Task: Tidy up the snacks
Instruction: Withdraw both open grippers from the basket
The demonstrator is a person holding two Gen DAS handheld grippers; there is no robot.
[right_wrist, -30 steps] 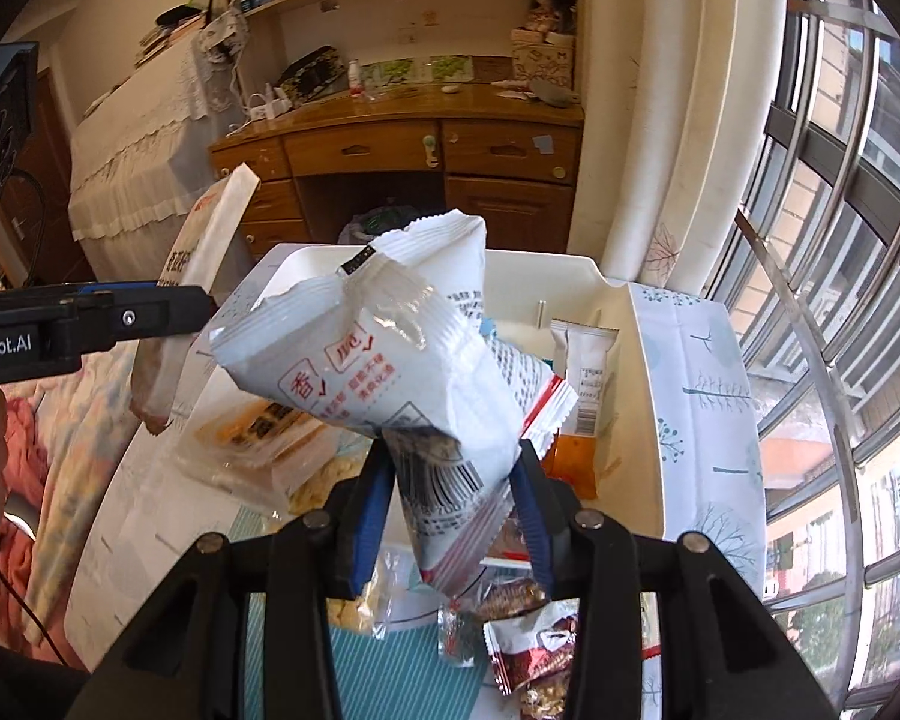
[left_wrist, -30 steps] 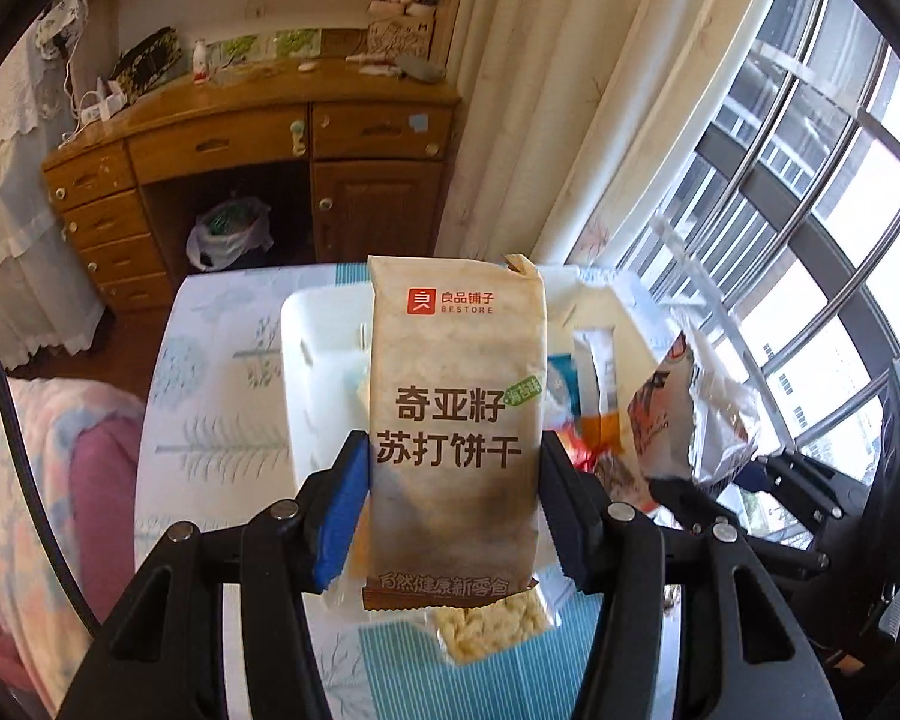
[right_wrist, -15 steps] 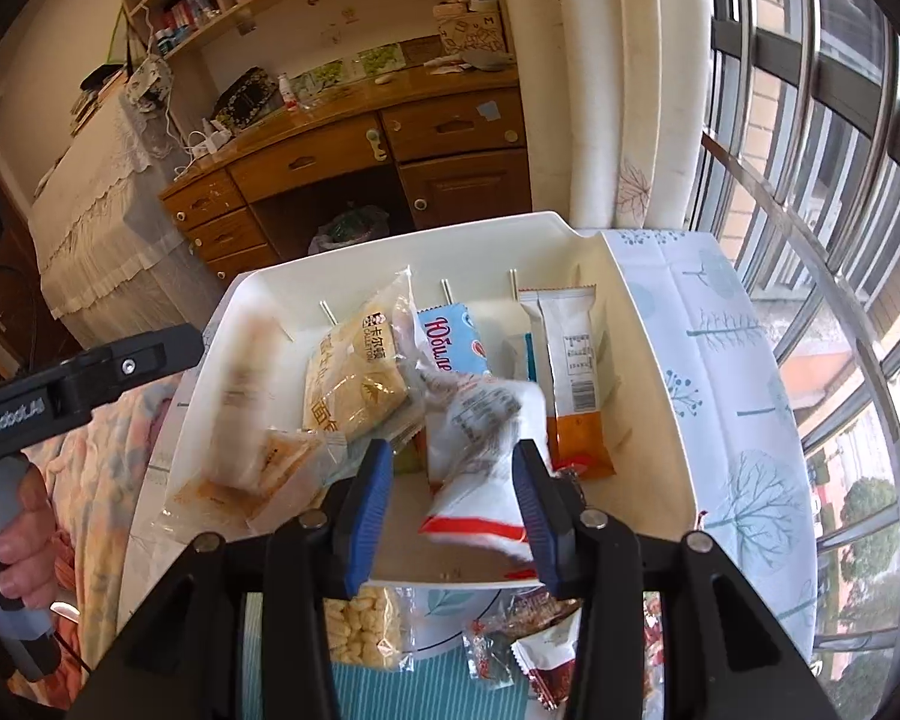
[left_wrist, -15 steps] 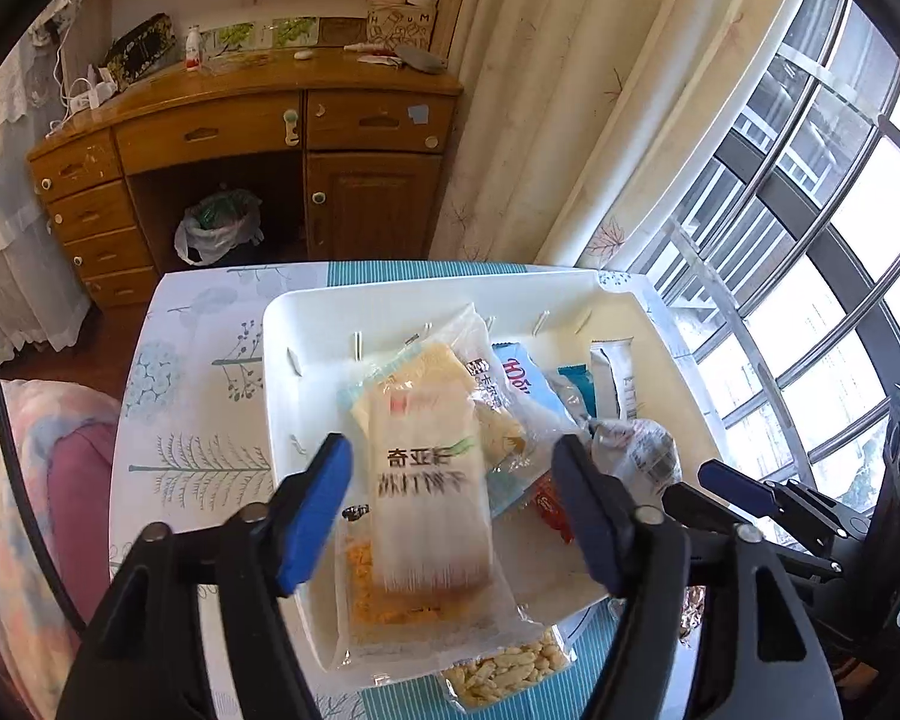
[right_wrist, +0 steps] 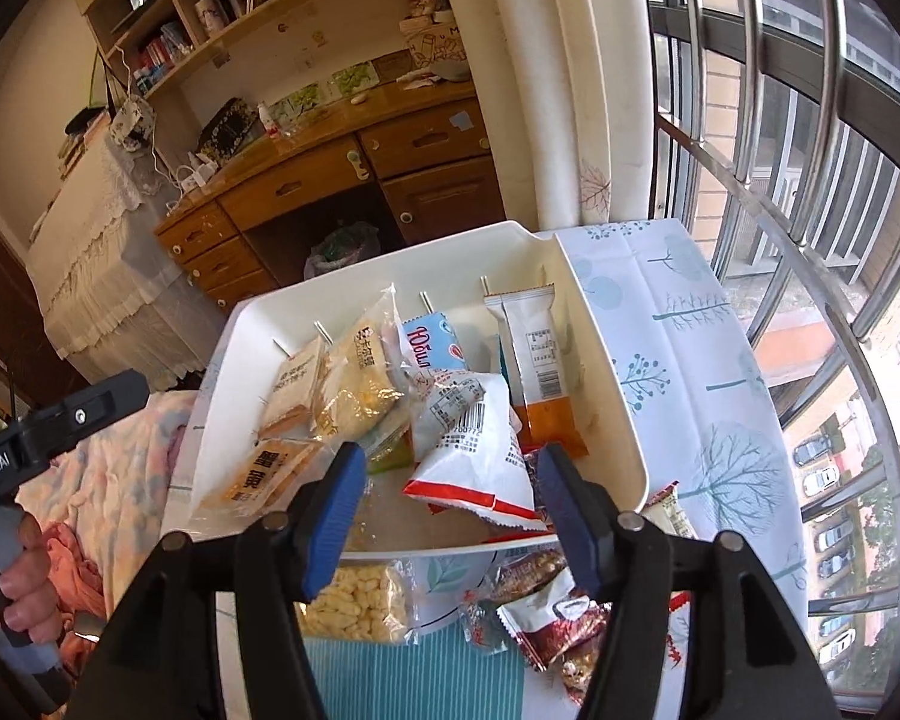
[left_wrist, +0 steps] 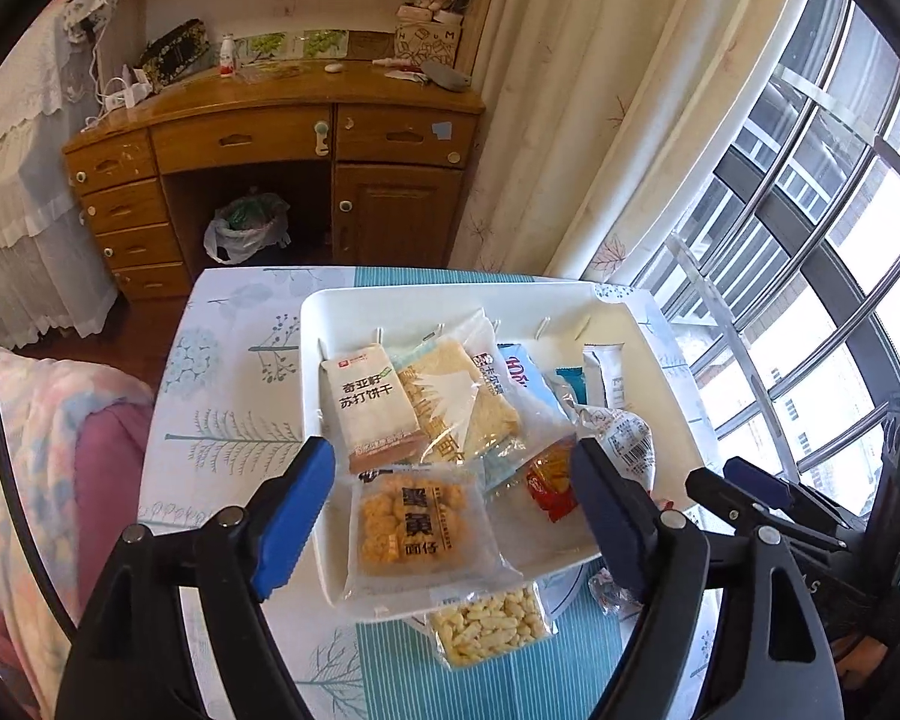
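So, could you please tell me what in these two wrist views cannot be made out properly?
- Right wrist view: the dark-red wrapped snacks on the table are partly hidden behind the right gripper, whose jaws are opening.
- Left wrist view: the blue packet in the white bin is mostly covered by other packets, so its label is cut short.
- Both views: the barcode print on the white bag is too small to read.

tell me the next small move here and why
Probably bring the right gripper back toward the loose red packets on the cloth in front of the white bin. Both grippers' jaws are opening and hold nothing, the white pouch and cracker pack already lie in the bin, and those packets are still outside it.
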